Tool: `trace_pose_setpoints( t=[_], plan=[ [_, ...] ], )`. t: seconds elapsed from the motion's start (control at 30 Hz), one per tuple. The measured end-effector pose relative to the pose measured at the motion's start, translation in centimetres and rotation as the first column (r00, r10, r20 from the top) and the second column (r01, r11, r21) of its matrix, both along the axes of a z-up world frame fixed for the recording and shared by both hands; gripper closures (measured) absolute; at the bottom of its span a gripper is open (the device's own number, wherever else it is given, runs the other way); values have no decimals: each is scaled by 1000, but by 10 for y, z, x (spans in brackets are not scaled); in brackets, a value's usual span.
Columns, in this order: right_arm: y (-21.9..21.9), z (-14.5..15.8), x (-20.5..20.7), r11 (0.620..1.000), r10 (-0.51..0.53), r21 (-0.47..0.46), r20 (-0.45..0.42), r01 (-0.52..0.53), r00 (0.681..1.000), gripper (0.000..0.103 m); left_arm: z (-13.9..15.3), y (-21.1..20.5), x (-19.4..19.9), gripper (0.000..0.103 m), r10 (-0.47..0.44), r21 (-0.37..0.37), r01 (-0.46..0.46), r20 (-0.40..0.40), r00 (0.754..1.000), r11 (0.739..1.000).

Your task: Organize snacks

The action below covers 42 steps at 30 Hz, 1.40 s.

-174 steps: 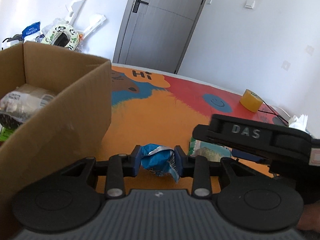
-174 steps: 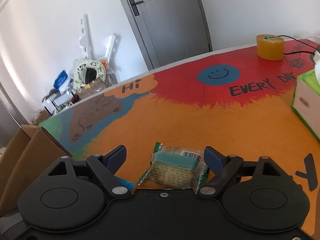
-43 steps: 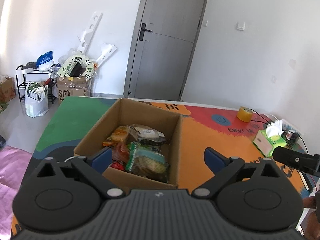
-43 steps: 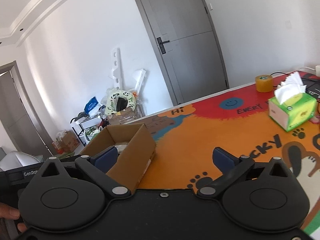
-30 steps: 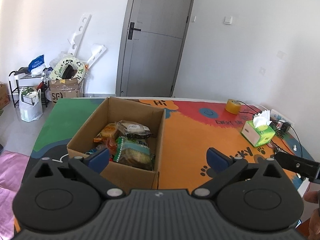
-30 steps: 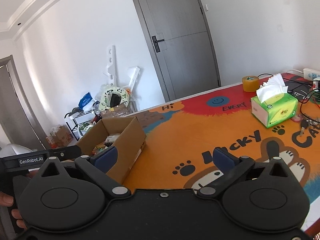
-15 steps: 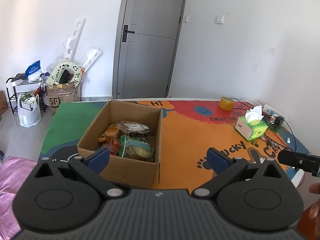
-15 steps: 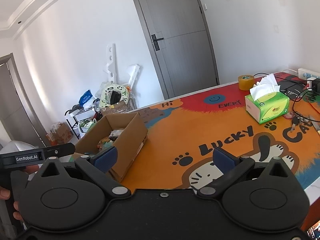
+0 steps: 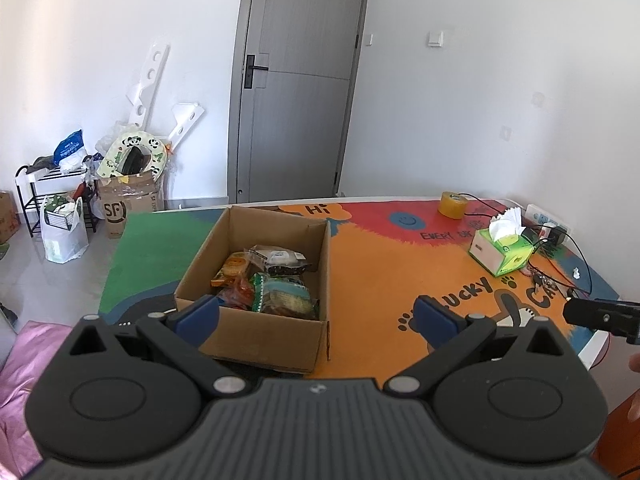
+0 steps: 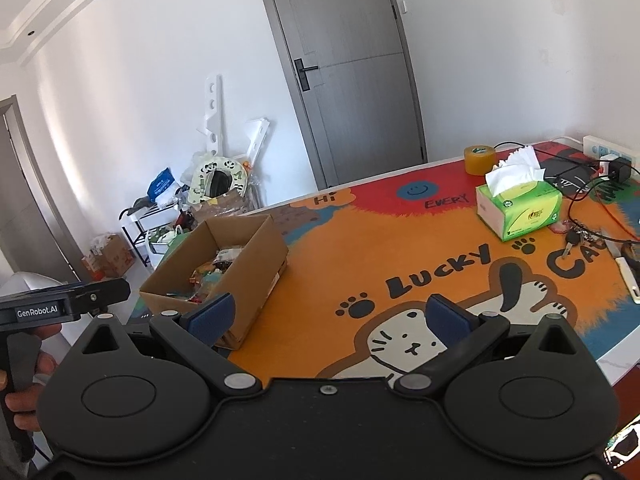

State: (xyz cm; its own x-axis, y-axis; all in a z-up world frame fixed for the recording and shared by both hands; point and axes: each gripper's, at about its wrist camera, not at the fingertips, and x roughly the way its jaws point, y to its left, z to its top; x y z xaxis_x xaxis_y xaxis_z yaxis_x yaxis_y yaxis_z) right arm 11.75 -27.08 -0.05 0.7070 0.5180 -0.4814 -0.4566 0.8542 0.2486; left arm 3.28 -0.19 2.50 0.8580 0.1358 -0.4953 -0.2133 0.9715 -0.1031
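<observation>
An open cardboard box (image 9: 256, 332) stands on the left part of the colourful table mat (image 9: 372, 272). It holds several snack packets (image 9: 276, 280). The box also shows in the right wrist view (image 10: 260, 256), with snacks (image 10: 212, 270) inside. My left gripper (image 9: 316, 316) is open and empty, held high and back from the table's near edge. My right gripper (image 10: 328, 316) is open and empty too, well above the mat's cat picture. The other gripper's body shows at each view's edge.
A green tissue box (image 10: 520, 210), a yellow tape roll (image 10: 480, 160), keys (image 10: 576, 238) and cables with a power strip (image 10: 608, 156) sit at the right end. A grey door (image 9: 300, 80) and floor clutter (image 9: 120, 184) are behind the table.
Both grippers have let go of their snacks and pulled up and back from the table. The blue packet and the green-wrapped snack are gone from the mat; the box is now farther off.
</observation>
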Motion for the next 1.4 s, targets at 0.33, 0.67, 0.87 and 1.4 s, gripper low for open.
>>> trace_pose_setpoints(
  t=[0.33, 0.67, 0.87, 1.4],
  plan=[
    [2, 3, -7, 1000, 19, -17, -2, -19, 1000, 0, -2, -7, -6, 0, -8, 56, 9, -14, 1000, 998],
    [12, 0, -9, 998, 31, -58, -13, -32, 999, 0, -7, -6, -6, 0, 1, 70, 2, -33, 999, 998],
    [14, 0, -11, 997, 38, -65, -14, -39, 999, 0, -7, -5, -7, 0, 5, 66, -3, -32, 999, 998],
    [16, 0, -11, 997, 41, -69, -13, -42, 999, 0, -8, -2, -8, 0, 5, 64, -3, -34, 999, 998]
  ],
)
